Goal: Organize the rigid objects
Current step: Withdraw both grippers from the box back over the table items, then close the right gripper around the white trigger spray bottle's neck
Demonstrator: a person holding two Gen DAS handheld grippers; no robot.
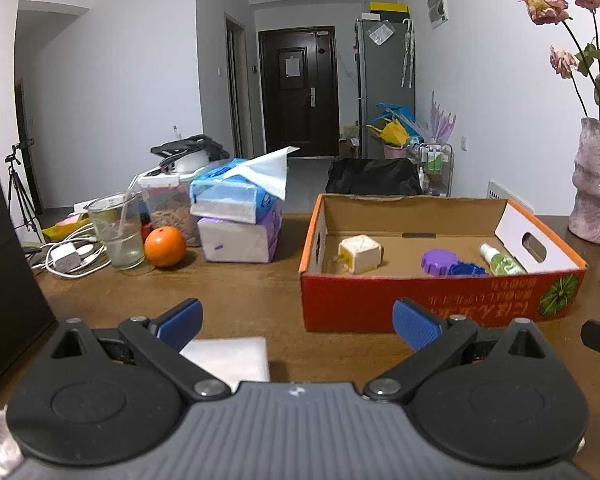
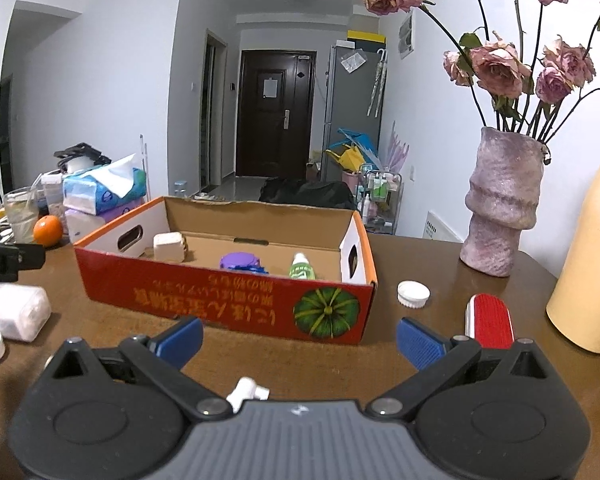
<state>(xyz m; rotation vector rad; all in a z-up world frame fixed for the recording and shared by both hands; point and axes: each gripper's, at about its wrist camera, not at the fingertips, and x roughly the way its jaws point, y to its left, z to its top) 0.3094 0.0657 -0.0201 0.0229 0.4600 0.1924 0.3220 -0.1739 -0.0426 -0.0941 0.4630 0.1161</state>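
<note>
Both the left gripper (image 1: 296, 326) and the right gripper (image 2: 298, 340) hang wide open and empty above the brown wooden worktop (image 2: 420, 356). The red-and-orange cardboard box (image 2: 236, 300) serves as the collecting bin, already holding a cream cube (image 2: 168, 246), a purple round lid (image 2: 238, 261) and a green spray bottle (image 2: 301, 268). A white ridged cap (image 2: 413, 294), a red-and-white brush (image 2: 491, 320) and a translucent white plastic case (image 2: 14, 311) lie outside, likely awaiting pickup.

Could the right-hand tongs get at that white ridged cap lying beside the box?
Probably yes. The white ridged cap sits on bare table just right of the cardboard box, nothing covering it. The right tongs are open and empty; the red-and-white brush lies nearby but off the straight path.
</note>
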